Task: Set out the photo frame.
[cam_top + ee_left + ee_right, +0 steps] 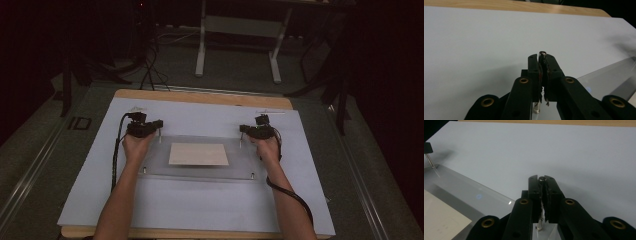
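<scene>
**Both grippers pinch the far corner pins of the clear plate**

The clear plate [200, 172] lies flat on the white sheet [200, 117] that covers the table [200, 96], about in the middle, with a pale paper sheet [198, 154] under or inside it. Its long axis runs from left to right across the table, and its short sides point toward the person and away.

The left gripper [159, 124] is pressed together on a thin metal pin [542, 53] that stands upright at the far left corner of the plate. In the left gripper view the round head of the pin shows just above the jaw tips. The right gripper [242, 129] pinches the far right pin [542, 179] in the same way, and this one also stands upright, with its lower end going down into the plate corner.

So, as I judge it, the grasping step is done on both sides. Whether the plate already leaves the sheet I cannot tell; it looks still resting there. The two near pins [252, 175] remain untouched. What is left seems to be lifting or removing the far pins, or raising the far edge of the plate by them.
</scene>
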A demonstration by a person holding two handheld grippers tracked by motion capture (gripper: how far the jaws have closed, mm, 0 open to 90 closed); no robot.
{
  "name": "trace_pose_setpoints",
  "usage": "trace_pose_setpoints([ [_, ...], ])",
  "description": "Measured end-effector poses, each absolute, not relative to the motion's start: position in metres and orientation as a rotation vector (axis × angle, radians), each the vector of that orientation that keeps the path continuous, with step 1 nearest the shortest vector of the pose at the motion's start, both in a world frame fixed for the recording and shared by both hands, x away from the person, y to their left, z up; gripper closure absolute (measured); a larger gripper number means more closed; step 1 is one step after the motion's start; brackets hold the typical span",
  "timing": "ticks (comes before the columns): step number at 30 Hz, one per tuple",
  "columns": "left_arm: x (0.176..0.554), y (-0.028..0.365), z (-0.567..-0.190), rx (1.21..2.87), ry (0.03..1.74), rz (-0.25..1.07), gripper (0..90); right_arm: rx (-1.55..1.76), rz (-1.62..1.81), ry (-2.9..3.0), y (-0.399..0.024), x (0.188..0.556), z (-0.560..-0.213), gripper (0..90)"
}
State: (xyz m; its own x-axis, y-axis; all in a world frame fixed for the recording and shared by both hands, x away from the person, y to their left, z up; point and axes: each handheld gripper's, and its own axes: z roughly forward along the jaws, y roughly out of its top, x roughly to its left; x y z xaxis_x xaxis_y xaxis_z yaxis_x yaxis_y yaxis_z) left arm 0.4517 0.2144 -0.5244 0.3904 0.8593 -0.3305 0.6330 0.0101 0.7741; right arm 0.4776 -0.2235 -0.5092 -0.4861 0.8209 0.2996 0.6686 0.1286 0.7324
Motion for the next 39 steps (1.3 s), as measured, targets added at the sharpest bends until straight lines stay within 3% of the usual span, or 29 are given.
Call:
trace_pose_setpoints([
  [4,0.454,0.214,-0.525,1.69,1.345,0.289,85.5,1.48,1.273,2.218,-0.222,0.479,-0.509,84.5],
  [13,0.457,0.213,-0.524,1.696,1.363,0.272,85.4,1.409,1.275,2.169,-0.236,0.462,-0.494,70.6],
  [35,0.461,0.213,-0.523,1.705,1.372,0.249,85.4,1.161,1.205,2.22,-0.252,0.401,-0.5,65.0],
  [39,0.462,0.214,-0.523,1.711,1.373,0.246,85.3,1.119,1.192,2.228,-0.255,0.394,-0.502,69.1],
])
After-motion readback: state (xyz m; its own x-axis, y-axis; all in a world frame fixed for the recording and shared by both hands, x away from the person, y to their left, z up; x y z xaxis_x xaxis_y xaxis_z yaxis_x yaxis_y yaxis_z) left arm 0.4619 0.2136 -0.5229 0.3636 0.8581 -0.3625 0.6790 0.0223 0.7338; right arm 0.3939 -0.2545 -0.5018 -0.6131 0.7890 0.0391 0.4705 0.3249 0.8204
